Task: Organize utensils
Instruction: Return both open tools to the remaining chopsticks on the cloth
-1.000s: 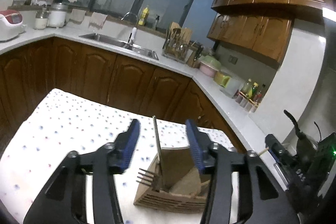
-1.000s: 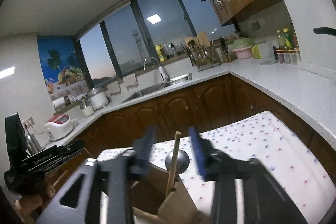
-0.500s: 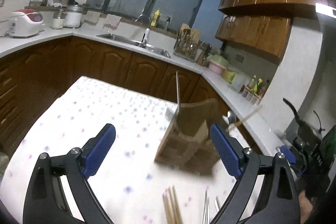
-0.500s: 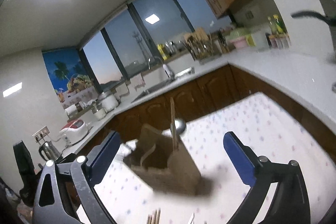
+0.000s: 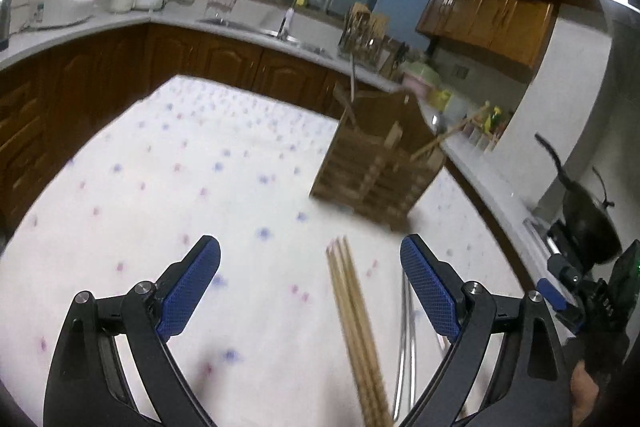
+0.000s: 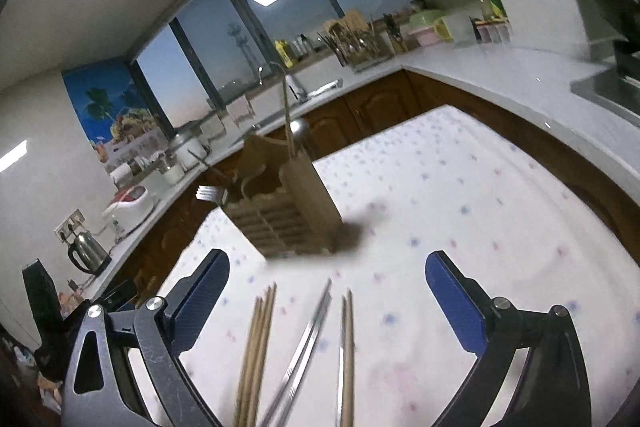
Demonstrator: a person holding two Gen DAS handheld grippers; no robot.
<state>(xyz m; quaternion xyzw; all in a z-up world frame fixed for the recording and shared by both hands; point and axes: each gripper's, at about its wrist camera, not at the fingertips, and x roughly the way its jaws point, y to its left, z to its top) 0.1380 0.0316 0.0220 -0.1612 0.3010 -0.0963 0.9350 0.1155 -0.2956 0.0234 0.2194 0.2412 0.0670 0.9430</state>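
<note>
1. Nearest to us, our left gripper [image 5: 310, 259] and right gripper [image 6: 327, 273] both stood spread wide with nothing between the blue pads; their jaws had just been opening, and neither touched a utensil.
2. Under the right gripper we counted three groups lying on the dotted tablecloth [image 6: 460, 195]: a bundle of wooden chopsticks [image 6: 256, 343] on the left, a pair of metal chopsticks [image 6: 304, 347] in the middle, and another wooden pair [image 6: 347, 355] on the right. Blur kept us from counting the sticks in the bundle.
3. In the left view we saw the wooden bundle [image 5: 356, 323] between the fingers and the metal pair [image 5: 404, 343] just inside the right finger.
4. Farther off stood one slatted wooden utensil holder [image 6: 288, 203], upright near the table's far part, apart from the chopsticks.
5. In it we counted a fork [image 6: 208, 193] poking out at the left side, a ladle [image 6: 298, 129] and a thin upright stick; we could not tell which compartments.
6. Bare cloth lay open between grippers and holder and to the holder's right, up to the table edge.
7. Beyond ran the counter [image 6: 500, 75] with its sink.
</note>
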